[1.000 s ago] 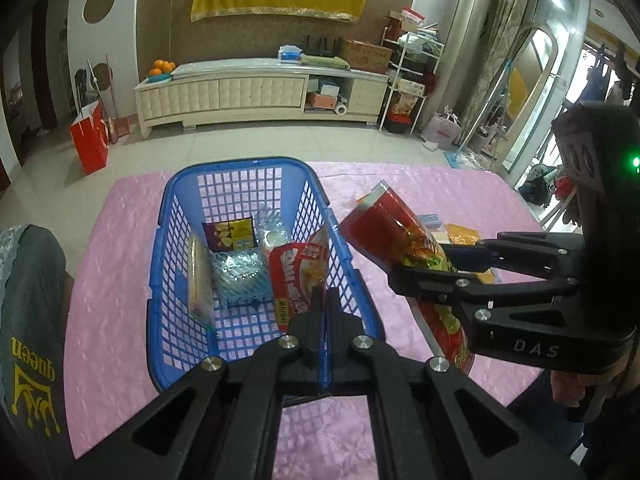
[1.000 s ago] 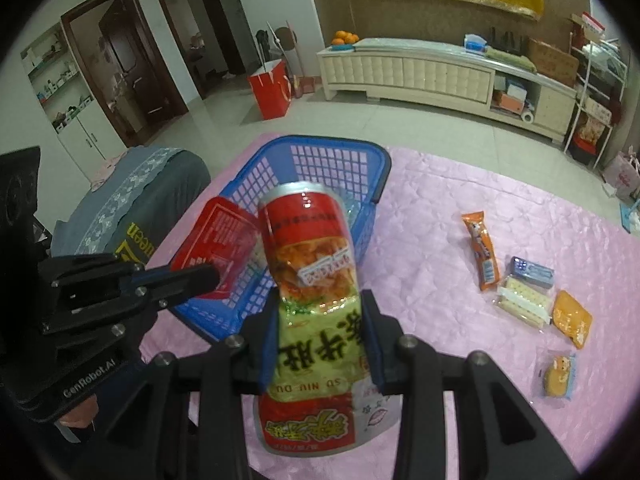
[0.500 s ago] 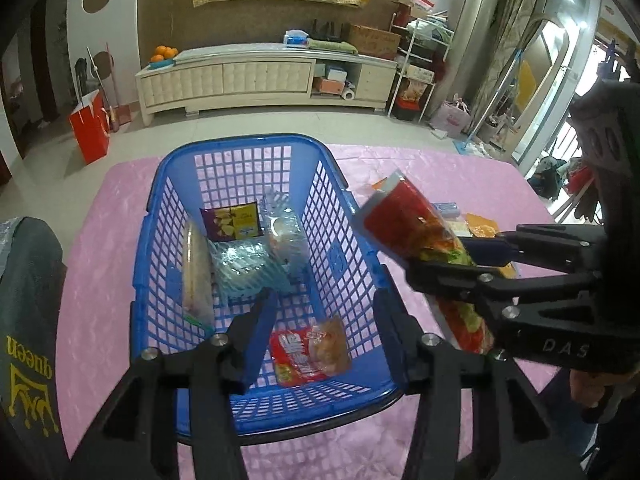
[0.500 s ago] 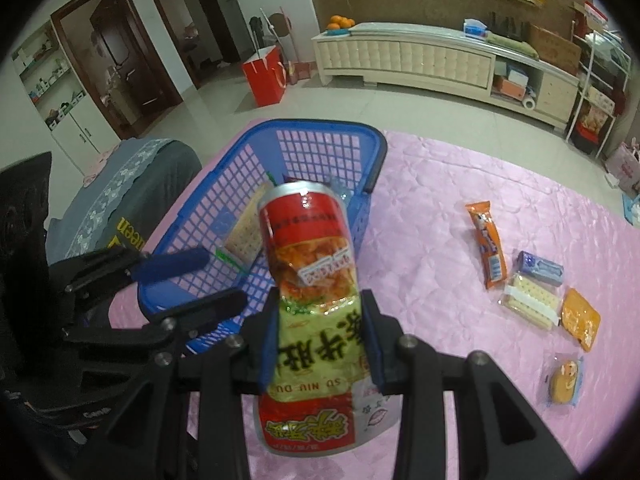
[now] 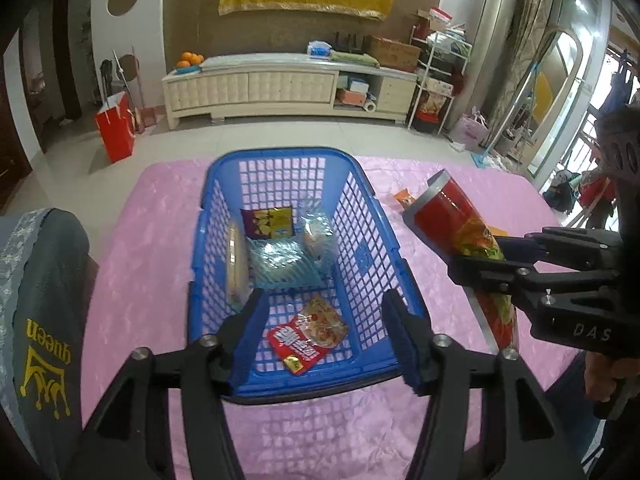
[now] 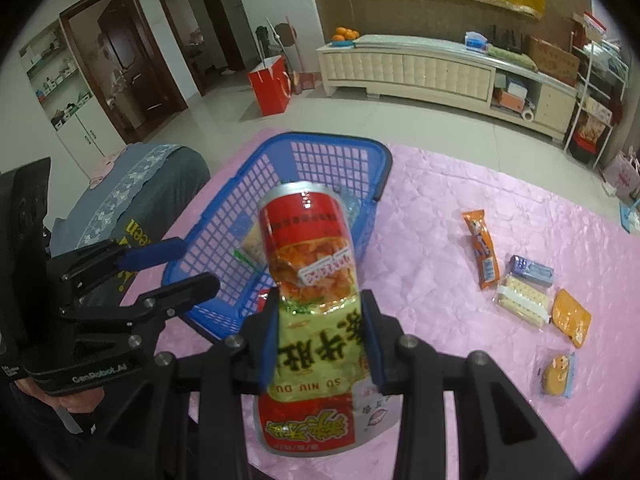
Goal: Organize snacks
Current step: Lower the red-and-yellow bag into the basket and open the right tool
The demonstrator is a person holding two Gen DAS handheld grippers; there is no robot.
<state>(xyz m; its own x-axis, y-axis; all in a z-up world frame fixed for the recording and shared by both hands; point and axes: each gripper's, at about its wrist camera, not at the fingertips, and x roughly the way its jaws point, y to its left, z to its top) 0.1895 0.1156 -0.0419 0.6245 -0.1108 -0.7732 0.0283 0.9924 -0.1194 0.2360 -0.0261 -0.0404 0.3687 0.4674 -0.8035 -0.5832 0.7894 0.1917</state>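
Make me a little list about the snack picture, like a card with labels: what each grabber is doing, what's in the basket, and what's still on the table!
left gripper: open, holding nothing, above the near end of the basket
right gripper: shut on the red and green snack bag, beside the basket
blue basket: on the pink tablecloth, holds a red packet, a purple-and-yellow packet and some clear-wrapped snacks
still on the table: orange stick packet, blue packet, wafer pack, orange square packet, small cake
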